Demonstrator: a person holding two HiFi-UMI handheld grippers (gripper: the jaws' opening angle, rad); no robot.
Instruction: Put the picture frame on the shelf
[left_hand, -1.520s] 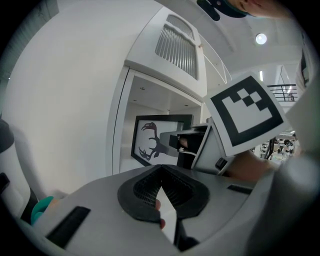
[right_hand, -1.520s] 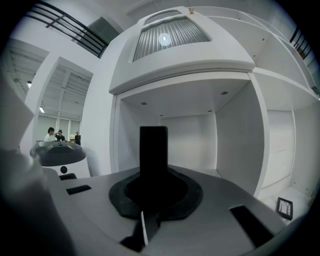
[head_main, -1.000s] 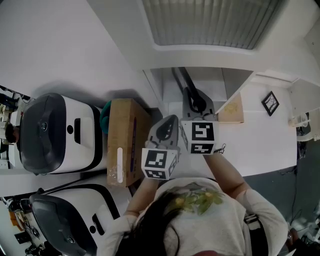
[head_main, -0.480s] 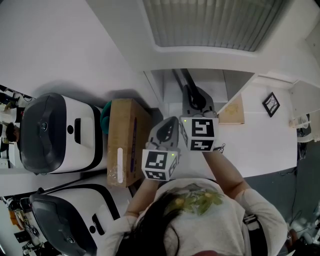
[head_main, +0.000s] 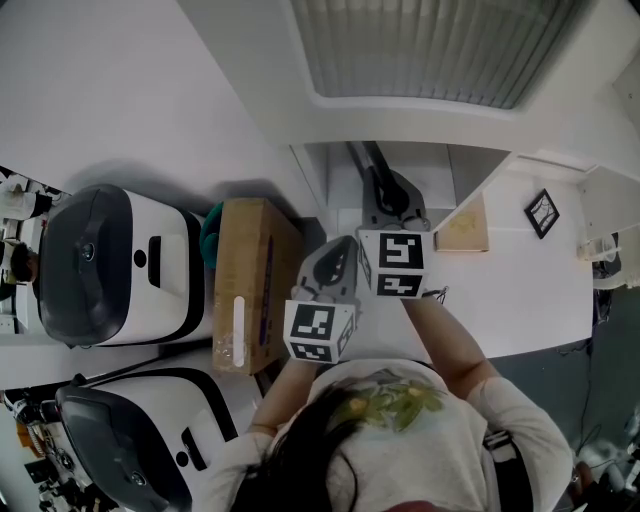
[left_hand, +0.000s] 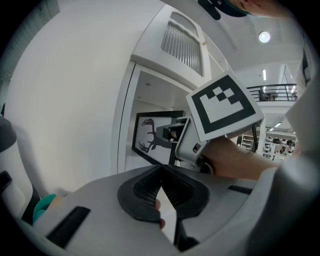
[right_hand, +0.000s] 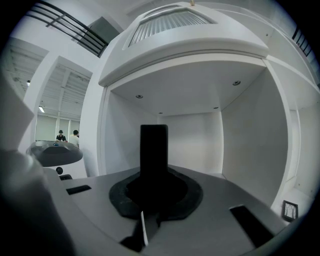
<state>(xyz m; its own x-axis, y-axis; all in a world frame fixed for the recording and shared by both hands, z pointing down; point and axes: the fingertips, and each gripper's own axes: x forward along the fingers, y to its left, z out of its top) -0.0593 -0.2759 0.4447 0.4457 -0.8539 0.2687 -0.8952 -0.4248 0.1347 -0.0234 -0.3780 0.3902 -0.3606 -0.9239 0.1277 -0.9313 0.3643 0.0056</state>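
Observation:
The picture frame (left_hand: 150, 137) is black with a deer-antler print. In the left gripper view it stands upright in front of the white shelf alcove (right_hand: 190, 135). My right gripper (right_hand: 153, 172) is shut on the frame's edge, and the frame (right_hand: 153, 150) rises as a dark bar between its jaws. From the head view, the frame (head_main: 368, 170) reaches edge-on into the alcove (head_main: 430, 165) ahead of the right gripper (head_main: 385, 197). My left gripper (head_main: 343, 242) hangs just left of and behind it. Its jaws (left_hand: 161, 175) meet with nothing between them.
A small black-framed picture (head_main: 541, 208) stands on the white ledge to the right, beside a brown board (head_main: 463, 225). Left of the shelf sit a cardboard box (head_main: 250, 280), a teal object (head_main: 210, 235) and two white machines with dark lids (head_main: 110, 265).
The right gripper with the frame has edged slightly toward the alcove. The left gripper has stayed put.

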